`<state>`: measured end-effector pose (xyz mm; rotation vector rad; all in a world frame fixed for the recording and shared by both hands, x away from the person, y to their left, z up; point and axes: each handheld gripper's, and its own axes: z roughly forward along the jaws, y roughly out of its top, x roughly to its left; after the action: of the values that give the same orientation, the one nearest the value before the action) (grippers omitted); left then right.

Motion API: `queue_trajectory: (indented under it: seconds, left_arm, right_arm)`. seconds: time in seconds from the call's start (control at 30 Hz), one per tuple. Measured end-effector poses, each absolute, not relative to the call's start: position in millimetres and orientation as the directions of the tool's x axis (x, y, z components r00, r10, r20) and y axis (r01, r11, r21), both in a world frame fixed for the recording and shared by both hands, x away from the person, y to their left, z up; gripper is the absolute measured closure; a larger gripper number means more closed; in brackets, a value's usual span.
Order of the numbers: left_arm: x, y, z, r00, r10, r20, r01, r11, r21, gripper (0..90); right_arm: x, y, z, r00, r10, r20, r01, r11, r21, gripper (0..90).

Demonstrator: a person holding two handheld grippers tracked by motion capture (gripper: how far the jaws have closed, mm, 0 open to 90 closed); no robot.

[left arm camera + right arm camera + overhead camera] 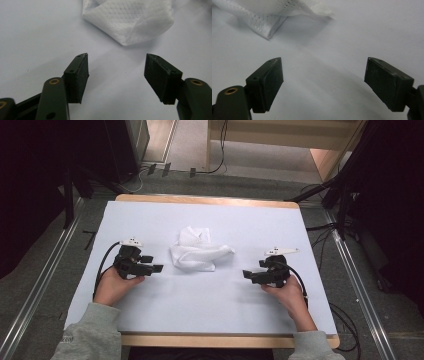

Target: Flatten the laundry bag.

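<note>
On the white table top, which covers nearly all of a wooden table whose pale edge shows at the far and near sides, a crumpled white cloth lies at the middle, between the two grippers and touched by neither. Dark surroundings swallow both upper corners of the high view, so what stands there cannot be made out, and the person's arms are cut off at the bottom edge, with only grey sleeves and hands in sight. Cut off too is the cloth in both gripper views: the left gripper view crops its top, and the right gripper view keeps just a lower corner and a fold at the upper left. How many layers the cloth has is hard to tell from the bunched folds. Its fabric is a fine dotted mesh, with one rounded folded corner pointing toward the left gripper's camera. At the table's left side the left gripper rests near the cloth, jaws spread wide with bare table between them, holding nothing. At the right side the right gripper sits somewhat farther from the cloth, jaws parted even wider, also empty.
</note>
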<state>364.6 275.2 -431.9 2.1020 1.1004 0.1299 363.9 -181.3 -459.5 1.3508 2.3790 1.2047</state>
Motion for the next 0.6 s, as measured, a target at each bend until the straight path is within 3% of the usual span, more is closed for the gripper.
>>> queue_trajectory:
  seconds: [0.1,0.27,0.6]
  left_arm:
    - [364.7,274.0,-431.1,0.644,0.729,-0.231,0.649,-0.360,0.671,27.5]
    - [367.0,274.4,-434.0,0.630,0.739,-0.239,0.677,-0.371,0.636,30.7]
    - [370.9,269.6,-430.6,0.638,0.732,-0.241,0.669,-0.371,0.644,36.8]
  right_arm:
    - [361.6,-182.9,-457.9,-0.578,0.781,0.236,0.652,0.268,0.709,18.6]
    - [359.9,-181.9,-455.3,-0.572,0.790,0.220,0.654,0.278,0.703,30.4]
    - [356.9,-183.9,-454.0,-0.571,0.794,0.210,0.656,0.287,0.698,39.8]
